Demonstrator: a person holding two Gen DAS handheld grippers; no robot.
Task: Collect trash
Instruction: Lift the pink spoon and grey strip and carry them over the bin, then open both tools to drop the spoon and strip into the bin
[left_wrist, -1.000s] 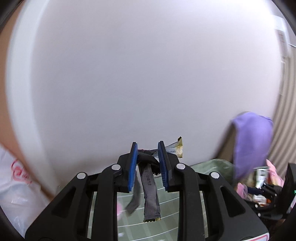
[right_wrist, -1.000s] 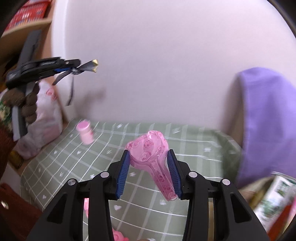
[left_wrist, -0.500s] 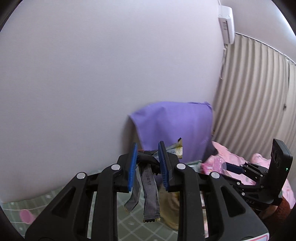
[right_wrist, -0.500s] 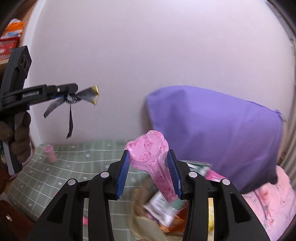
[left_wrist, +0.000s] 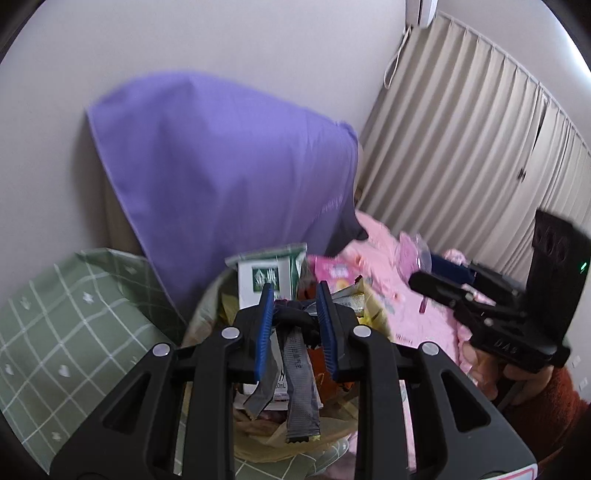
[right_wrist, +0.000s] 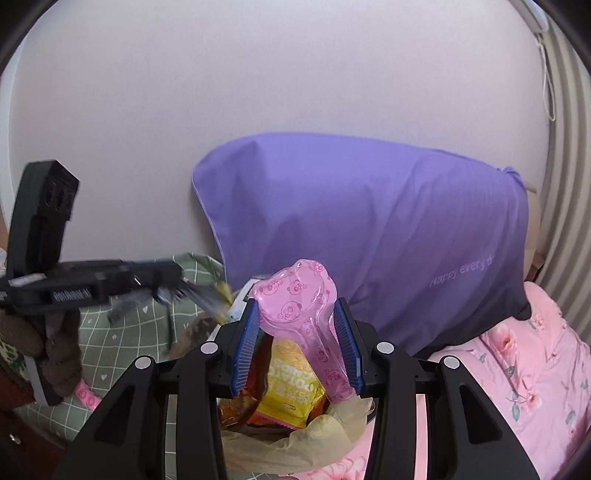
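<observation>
My left gripper (left_wrist: 294, 325) is shut on a grey torn wrapper (left_wrist: 300, 387) whose strips hang down over a trash bin (left_wrist: 258, 448) lined with a yellowish bag and full of packets. My right gripper (right_wrist: 298, 345) is shut on a pink clear plastic blister pack (right_wrist: 299, 295) printed with bears, held above the same bin (right_wrist: 291, 443). The left gripper (right_wrist: 173, 275) shows blurred at the left of the right wrist view. The right gripper (left_wrist: 424, 284) shows at the right of the left wrist view.
A purple pillow (right_wrist: 369, 221) leans on the white wall behind the bin. A green checked cloth (left_wrist: 55, 332) lies to the left, a pink floral bedsheet (right_wrist: 535, 369) to the right. Beige curtains (left_wrist: 480, 129) hang at the far right.
Both grippers have swung right from over the green cloth to above the trash bin, each still holding its item. The bin and pillow have come into full view.
</observation>
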